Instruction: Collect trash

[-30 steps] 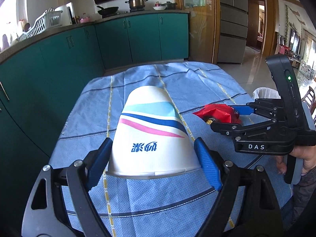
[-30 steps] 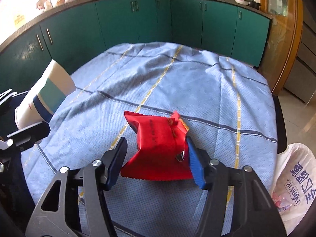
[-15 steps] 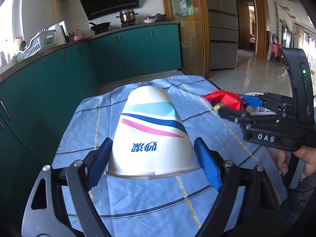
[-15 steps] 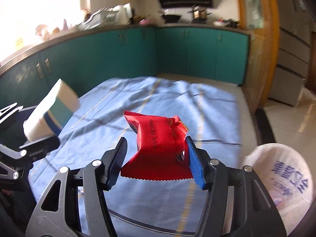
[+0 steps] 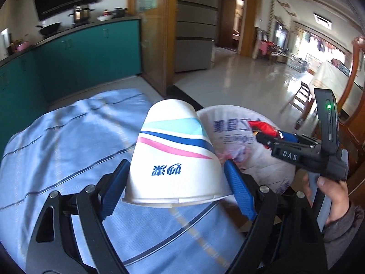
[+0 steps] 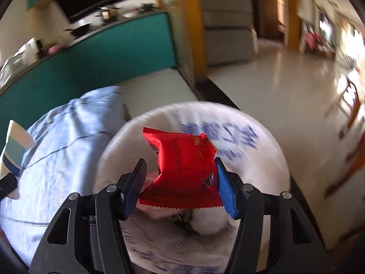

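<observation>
My left gripper (image 5: 176, 182) is shut on a white paper cup (image 5: 173, 153) with blue and pink stripes, held upside down above the blue tablecloth (image 5: 57, 141). My right gripper (image 6: 180, 182) is shut on a red snack wrapper (image 6: 182, 166) and holds it over the open mouth of a white plastic trash bag (image 6: 251, 141). In the left wrist view the right gripper (image 5: 269, 137) with the wrapper (image 5: 262, 125) hangs over the same bag (image 5: 232, 125), to the right of the cup. The cup's edge shows at far left of the right wrist view (image 6: 13, 146).
The trash bag hangs just beyond the table's right edge and holds some trash. Teal cabinets (image 5: 86, 52) with pots on top run along the back. A grey fridge (image 5: 196, 29), tiled floor (image 5: 251, 84) and wooden chairs (image 5: 301, 98) lie to the right.
Both grippers have swung to the right, off the table's middle toward the trash bag. The right gripper with the wrapper is now over the bag's mouth; the cup is beside it.
</observation>
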The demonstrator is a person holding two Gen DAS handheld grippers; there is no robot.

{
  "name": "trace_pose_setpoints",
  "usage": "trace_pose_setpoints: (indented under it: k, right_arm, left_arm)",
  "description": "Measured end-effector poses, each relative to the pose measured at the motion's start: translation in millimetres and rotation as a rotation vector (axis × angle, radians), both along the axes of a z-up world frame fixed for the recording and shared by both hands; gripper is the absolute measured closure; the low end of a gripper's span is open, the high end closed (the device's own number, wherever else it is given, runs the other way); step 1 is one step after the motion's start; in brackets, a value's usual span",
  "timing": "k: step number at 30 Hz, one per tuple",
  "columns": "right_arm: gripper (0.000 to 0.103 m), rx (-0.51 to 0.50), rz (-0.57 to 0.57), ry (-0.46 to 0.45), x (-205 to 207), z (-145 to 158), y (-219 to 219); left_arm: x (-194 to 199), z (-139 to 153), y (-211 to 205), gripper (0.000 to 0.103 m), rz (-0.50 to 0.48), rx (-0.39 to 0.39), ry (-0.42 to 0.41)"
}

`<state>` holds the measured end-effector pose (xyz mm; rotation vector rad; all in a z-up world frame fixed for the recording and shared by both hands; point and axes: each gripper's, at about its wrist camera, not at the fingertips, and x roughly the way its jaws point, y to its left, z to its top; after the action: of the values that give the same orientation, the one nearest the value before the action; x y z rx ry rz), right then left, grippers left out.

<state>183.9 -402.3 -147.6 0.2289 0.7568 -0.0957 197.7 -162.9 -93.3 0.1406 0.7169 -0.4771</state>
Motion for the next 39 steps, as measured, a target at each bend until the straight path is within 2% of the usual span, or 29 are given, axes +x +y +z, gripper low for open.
trace_pose_setpoints:
  k: [6,9,10,12,13,15,18,21,22,23,25,27,28,31,36,39]
  right_arm:
    - [0.043,0.030,-0.074,-0.011,-4.1,-3.9,-24.8]
    - [0.041,0.029,-0.103,-0.002,-2.9,-7.3,-34.6]
    - [0.038,0.014,-0.114,0.003,-0.9,-8.4,-35.3]
    - [0.033,-0.008,-0.125,0.001,0.1,-7.6,-30.6]
    - [0.027,-0.013,-0.125,-0.010,-0.8,-6.0,-30.3]
    - [0.023,-0.007,-0.125,-0.045,-5.2,-0.2,-30.2]
    - [0.017,-0.009,-0.146,-0.147,-17.1,13.3,-28.6]
    - [0.011,-0.066,-0.174,-0.279,-52.0,37.2,-8.6]
    - [0.005,-0.073,-0.174,-0.293,-63.1,43.0,-1.3]
    - [0.003,-0.072,-0.169,-0.311,-80.5,52.1,10.3]
    - [0.003,-0.070,-0.151,-0.320,-107.3,70.1,31.0]
    - [0.003,-0.110,-0.151,-0.312,-132.3,91.5,52.8]
    - [0.003,-0.149,-0.162,-0.345,-153.4,107.9,67.8]
    - [0.003,-0.202,-0.181,-0.399,-192.7,130.0,92.7]
    - [0.003,-0.195,-0.162,-0.344,-218.2,129.7,105.3]
    - [0.003,-0.231,-0.175,-0.332,-227.3,132.3,110.6]
  left_arm:
    - [25.4,-26.6,-84.1,0.016,-0.151,0.011,0.048]
    - [31.2,-35.4,-103.7,0.014,-0.144,0.048,0.011]
    - [32.9,-35.7,-103.7,0.009,-0.134,0.059,-0.002]
    - [32.2,-35.0,-96.0,0.006,-0.100,0.072,-0.026]
    - [31.5,-33.1,-87.8,0.006,-0.072,0.080,-0.037]
    - [27.2,-26.4,-63.1,0.006,-0.015,0.071,-0.063]
    - [11.4,-14.5,-22.3,0.005,0.079,0.052,-0.096]
    - [-14.4,2.1,13.3,0.003,0.152,0.052,-0.118]
    - [-24.0,8.6,24.5,0.003,0.169,0.060,-0.123]
    - [-33.0,15.5,33.5,0.003,0.184,0.066,-0.127]
    - [-52.9,33.0,49.5,0.003,0.219,0.074,-0.136]
    - [-78.7,53.4,67.0,0.003,0.259,0.057,-0.168]
    - [-94.3,63.3,75.0,0.003,0.277,0.037,-0.194]
    - [-136.4,83.3,88.9,0.003,0.295,0.013,-0.241]
    - [-171.8,99.2,96.8,0.003,0.281,0.035,-0.268]
    - [-182.6,106.5,104.0,0.003,0.292,0.028,-0.278]
